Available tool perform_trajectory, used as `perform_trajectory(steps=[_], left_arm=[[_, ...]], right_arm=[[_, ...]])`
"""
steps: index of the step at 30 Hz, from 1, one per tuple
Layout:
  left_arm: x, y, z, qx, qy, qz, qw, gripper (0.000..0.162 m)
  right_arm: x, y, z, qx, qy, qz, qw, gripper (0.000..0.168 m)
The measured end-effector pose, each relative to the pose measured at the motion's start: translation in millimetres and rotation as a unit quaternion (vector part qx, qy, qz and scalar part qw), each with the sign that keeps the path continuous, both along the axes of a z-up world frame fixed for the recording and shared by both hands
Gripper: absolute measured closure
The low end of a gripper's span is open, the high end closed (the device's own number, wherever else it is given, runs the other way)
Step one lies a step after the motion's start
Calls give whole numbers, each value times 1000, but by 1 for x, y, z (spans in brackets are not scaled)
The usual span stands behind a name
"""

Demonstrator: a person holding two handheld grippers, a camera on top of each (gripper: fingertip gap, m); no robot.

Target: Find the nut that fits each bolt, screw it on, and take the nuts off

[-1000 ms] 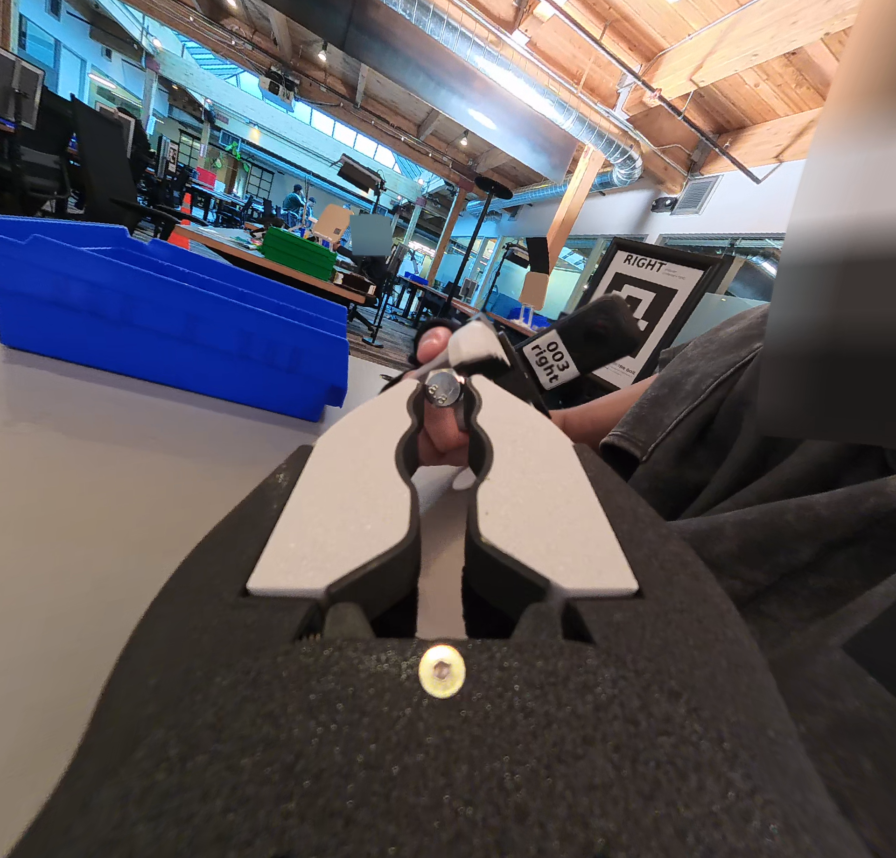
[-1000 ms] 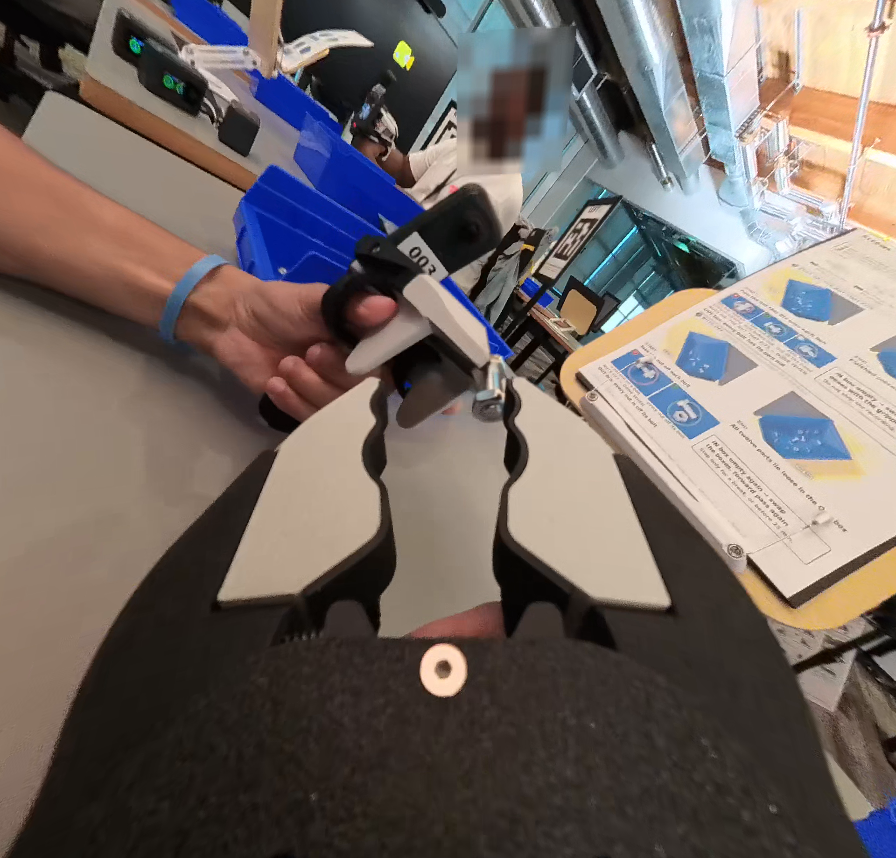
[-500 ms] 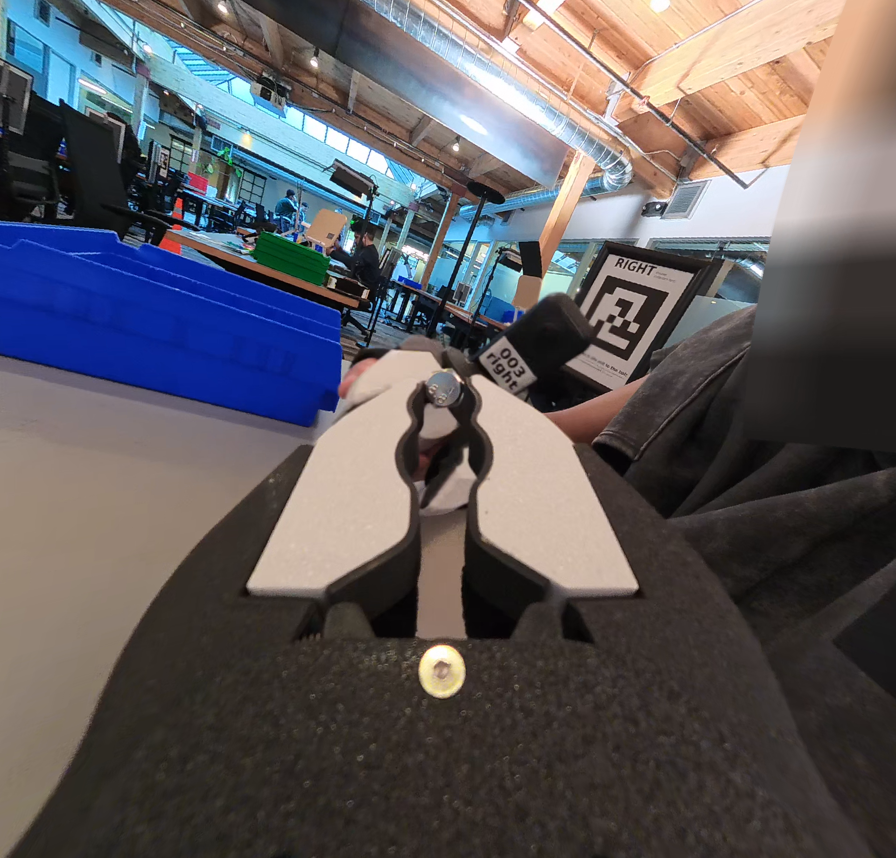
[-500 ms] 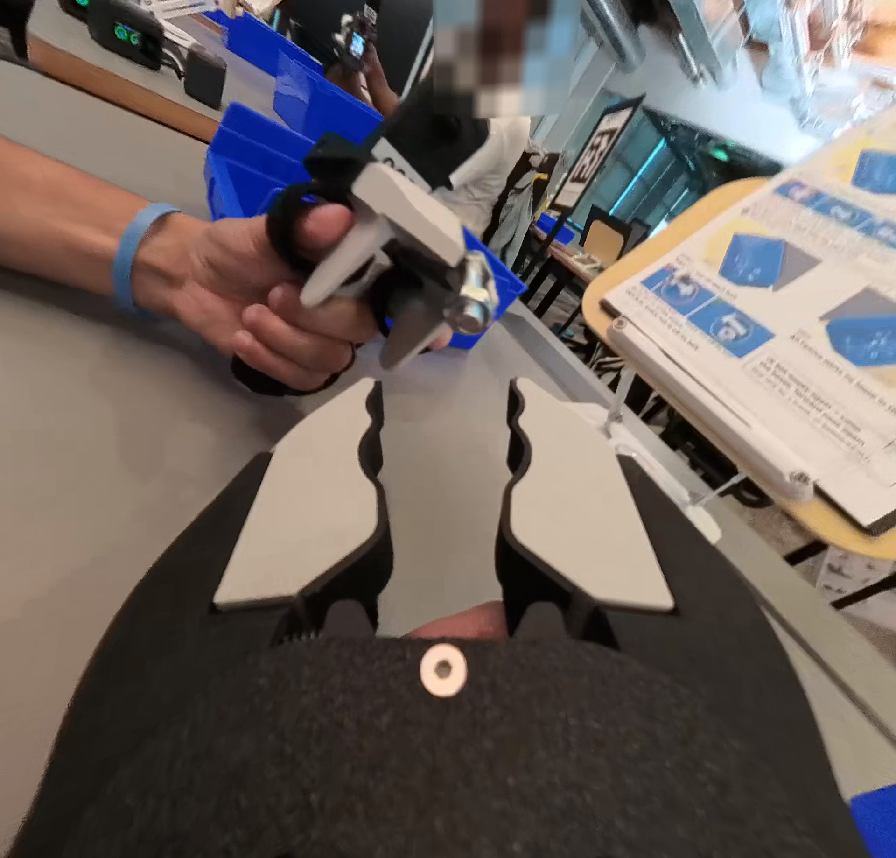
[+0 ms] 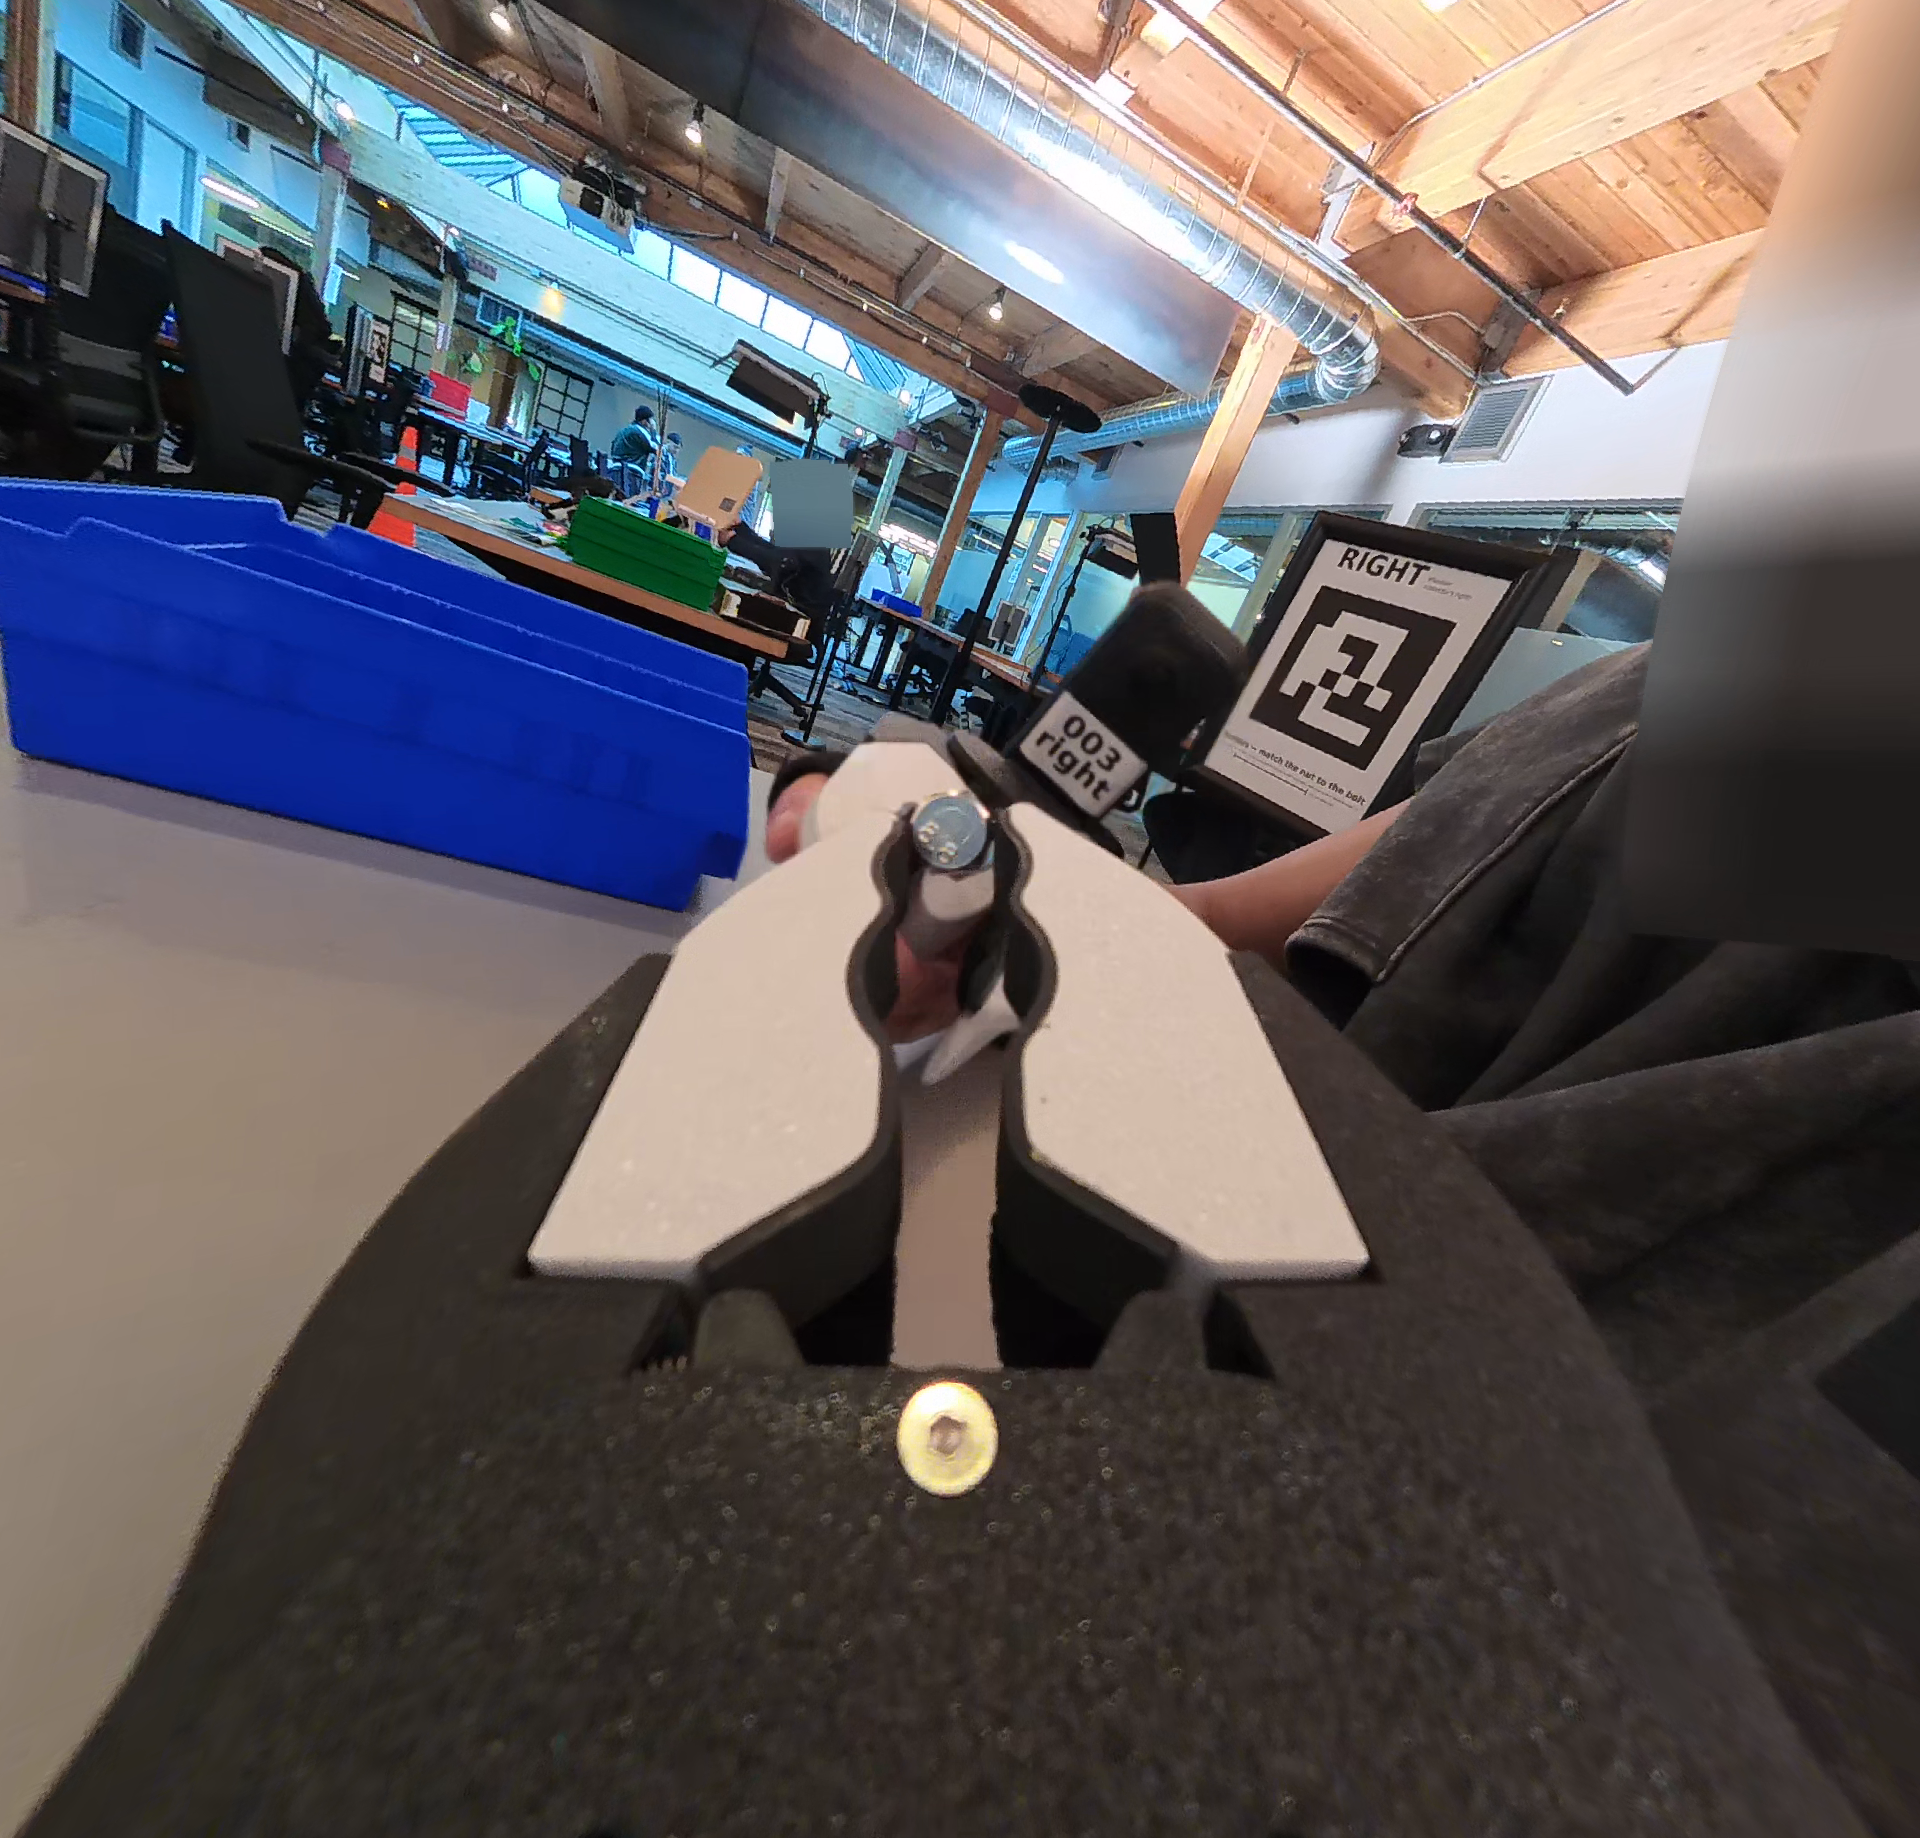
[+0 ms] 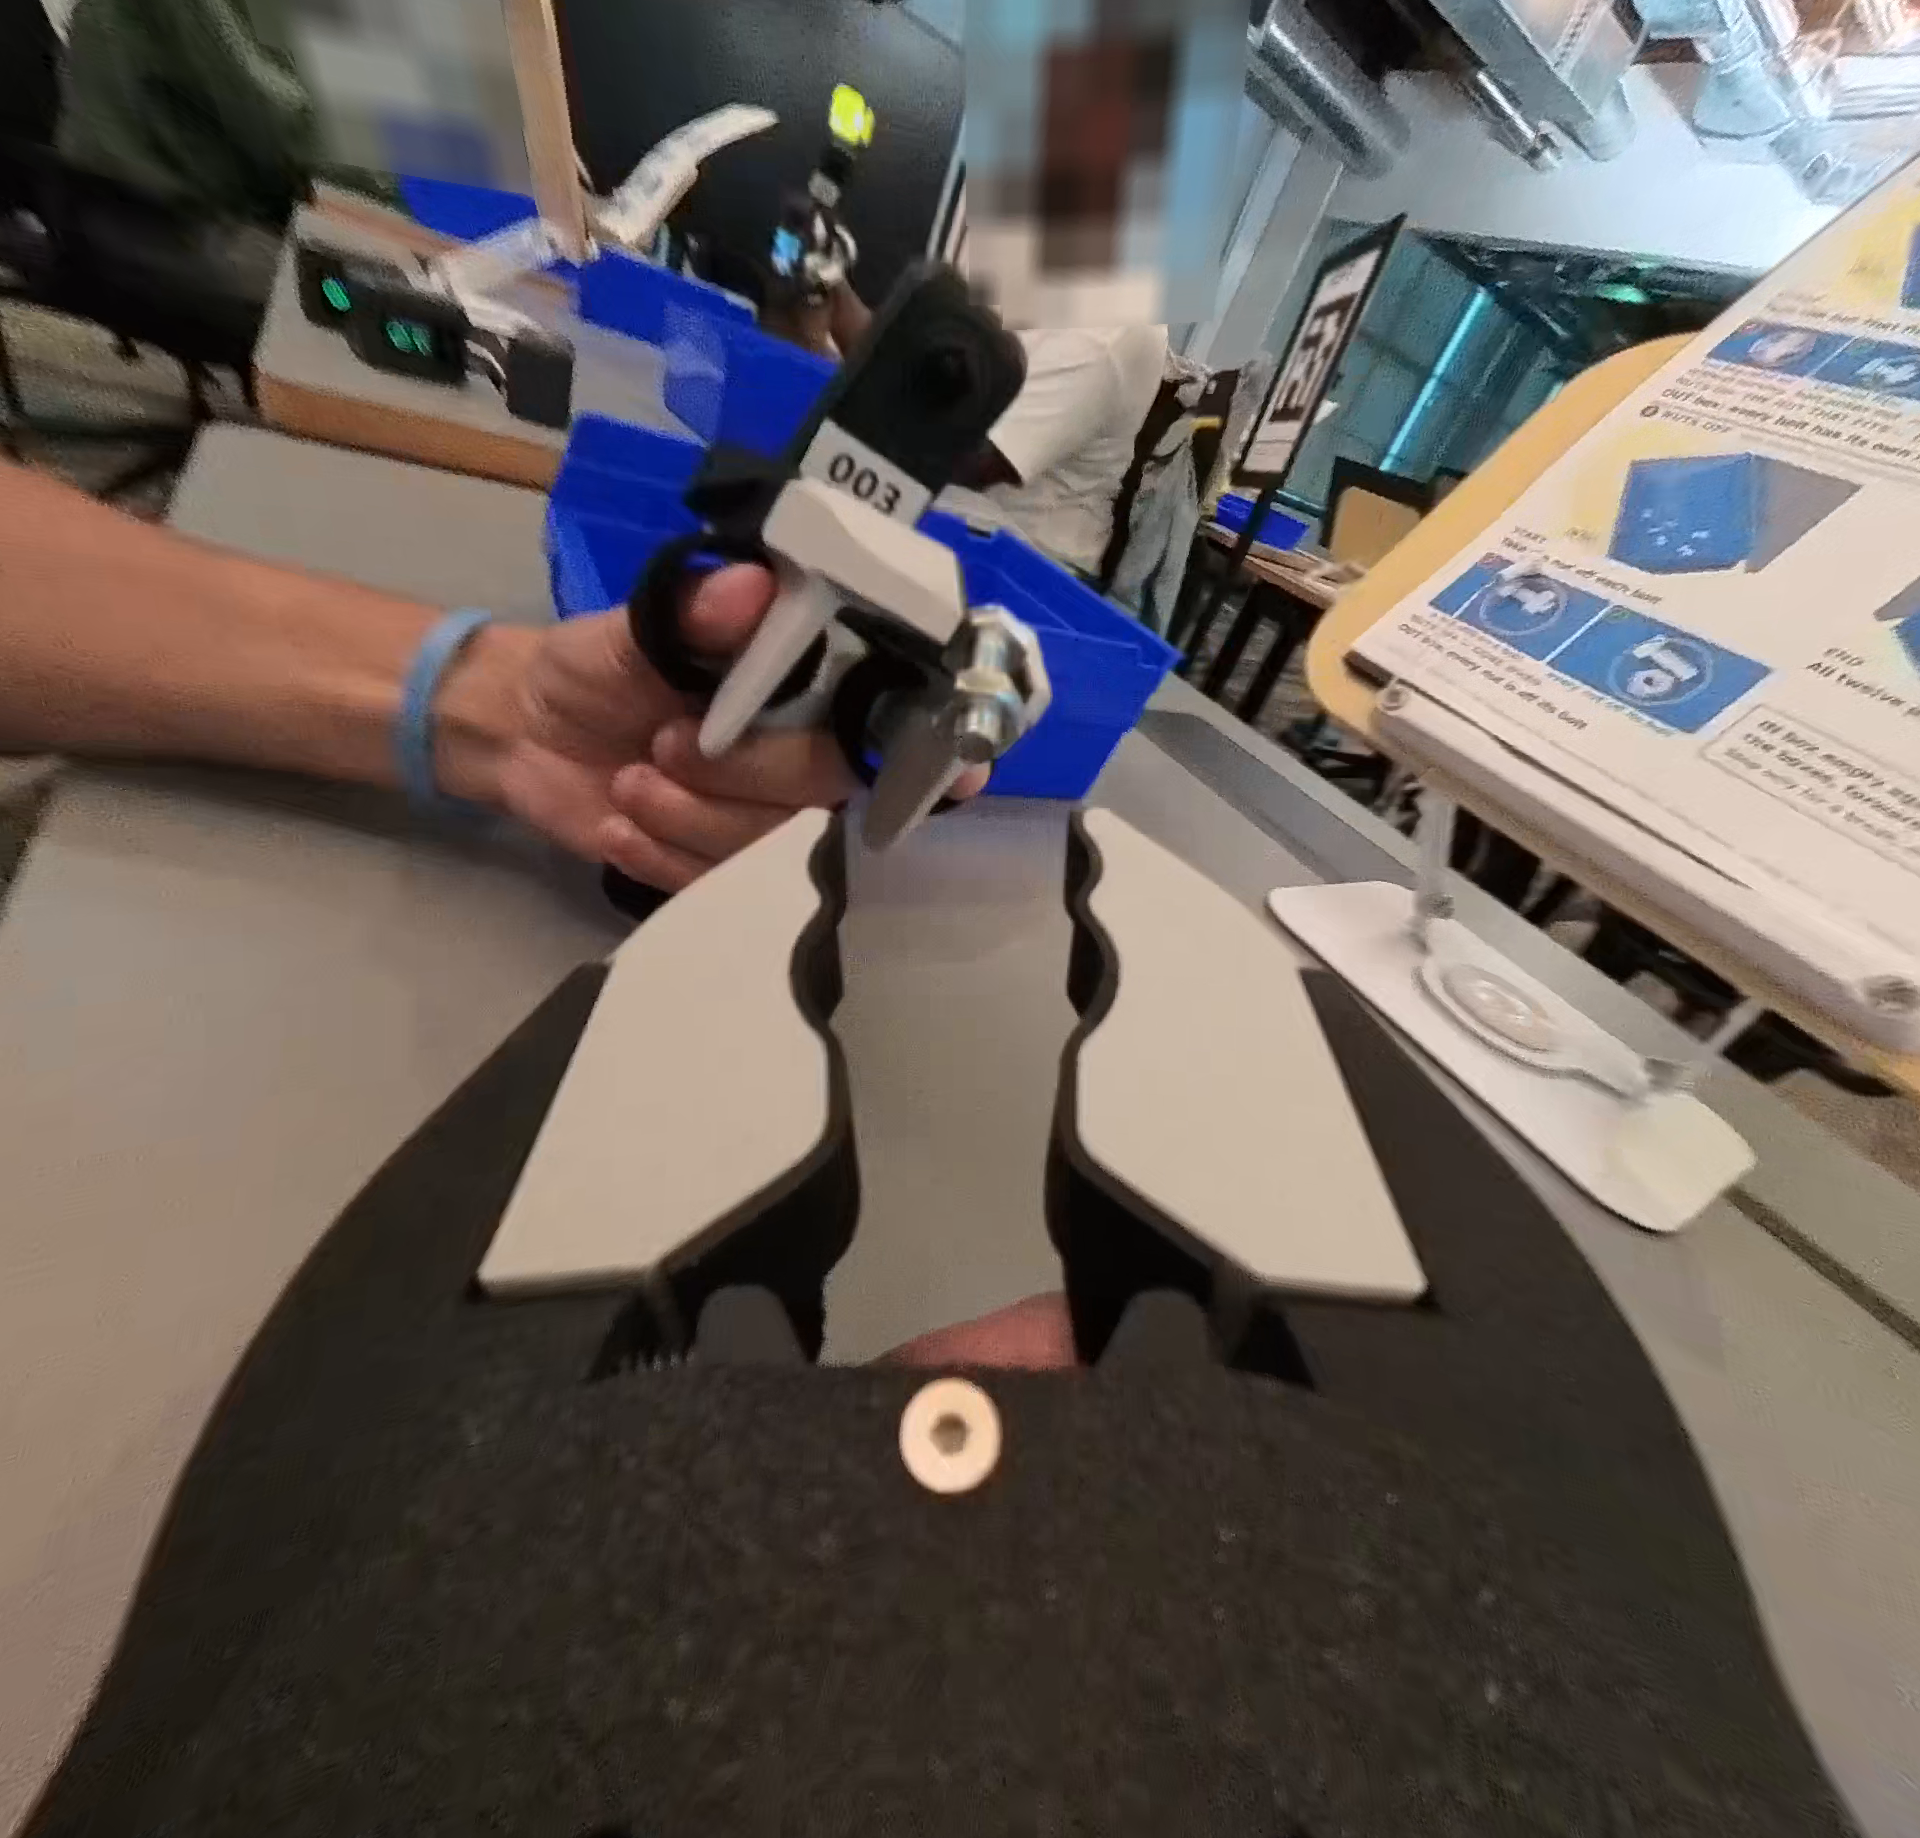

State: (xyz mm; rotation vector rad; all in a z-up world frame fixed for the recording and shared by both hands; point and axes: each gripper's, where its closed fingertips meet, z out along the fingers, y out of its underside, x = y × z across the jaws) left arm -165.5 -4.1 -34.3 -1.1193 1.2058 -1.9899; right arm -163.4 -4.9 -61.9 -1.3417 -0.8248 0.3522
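My left gripper [image 5: 948, 820] is shut on a silver bolt [image 5: 948, 843], whose round head faces the left wrist camera. In the right wrist view a hand holds the left gripper [image 6: 961, 692] up above the table. The bolt [image 6: 982, 739] sticks out of it towards me with a hex nut [image 6: 1018, 661] on its shaft. My right gripper [image 6: 951, 853] is open and empty. It is just below and short of the bolt, not touching it. The right gripper's black camera housing [image 5: 1143, 676] shows behind the left fingers.
Blue bins [image 5: 364, 687] stand on the grey table [image 5: 260, 1009] and also show behind the left gripper [image 6: 1049, 666]. An instruction sheet [image 6: 1662, 645] leans on a clear stand with a white base [image 6: 1507, 1061] at right. A framed marker sign [image 5: 1351, 676] and a dark sleeve [image 5: 1558, 905] are at right. My two grippers' fingertips are within a few centimetres of each other.
My right gripper has drawn back from the bolt, which its finger touched a second ago, and stays open. The left gripper has lifted and turned with the bolt still held.
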Motion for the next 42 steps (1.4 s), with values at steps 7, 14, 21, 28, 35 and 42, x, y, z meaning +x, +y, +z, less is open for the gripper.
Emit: perform_trajectory(steps=[7, 14, 21, 28, 35, 42], left_arm=[[3, -2, -5, 10, 14, 0, 1000, 147], [7, -7, -11, 14, 29, -8, 999, 147], [7, -2, -5, 14, 19, 19, 1000, 101], [11, 37, -19, 158, 68, 236, 956, 109], [20, 45, -42, 148, 143, 240, 949, 112], [22, 46, -42, 106, 140, 221, 959, 113]], right_arm=[[6, -4, 10, 23, 39, -14, 999, 129], [3, -2, 7, 56, -18, -41, 997, 153], [7, 3, 3, 28, 4, -23, 999, 154], [29, 8, 19, 25, 29, -60, 997, 154], [201, 19, 106, -81, -5, -268, 960, 153], [305, 45, -44, -497, -18, -201, 844, 153]])
